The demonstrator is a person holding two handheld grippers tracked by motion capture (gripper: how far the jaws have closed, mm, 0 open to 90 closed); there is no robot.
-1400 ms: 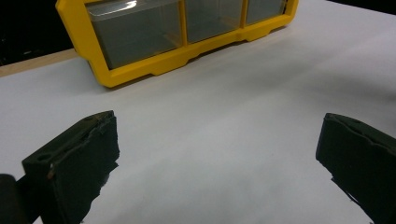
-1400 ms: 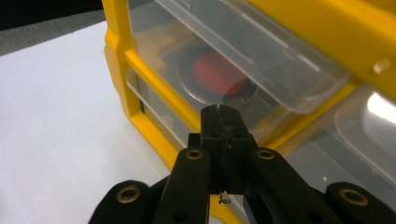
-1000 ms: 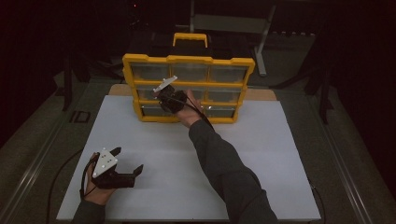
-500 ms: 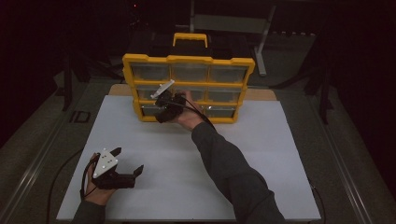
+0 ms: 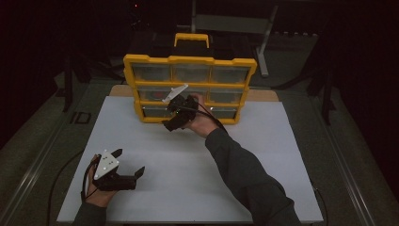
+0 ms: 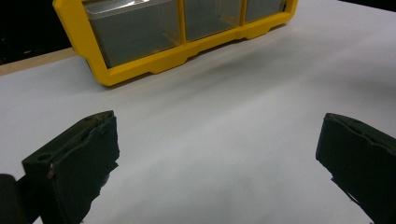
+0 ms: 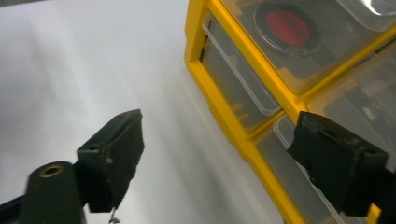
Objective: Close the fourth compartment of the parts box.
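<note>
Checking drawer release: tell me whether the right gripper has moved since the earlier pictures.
Yes. The right gripper has drawn back from the yellow plastic drawer cabinet toward the person; its jaws have just been opening, with nothing between them.

The drawer organizer (image 5: 190, 89) has a frame of glossy yellow plastic, smooth and hard. Its drawers (image 7: 243, 88) are clear, smooth plastic with a faint sheen; one holds a red disc (image 7: 287, 24) with a dull finish. The desk (image 5: 263, 165) carries a matt white sheet, smooth like paper, over a pale wooden edge (image 6: 32, 65). The jaws of both grippers are matt black, with rough, worn pad edges.
</note>
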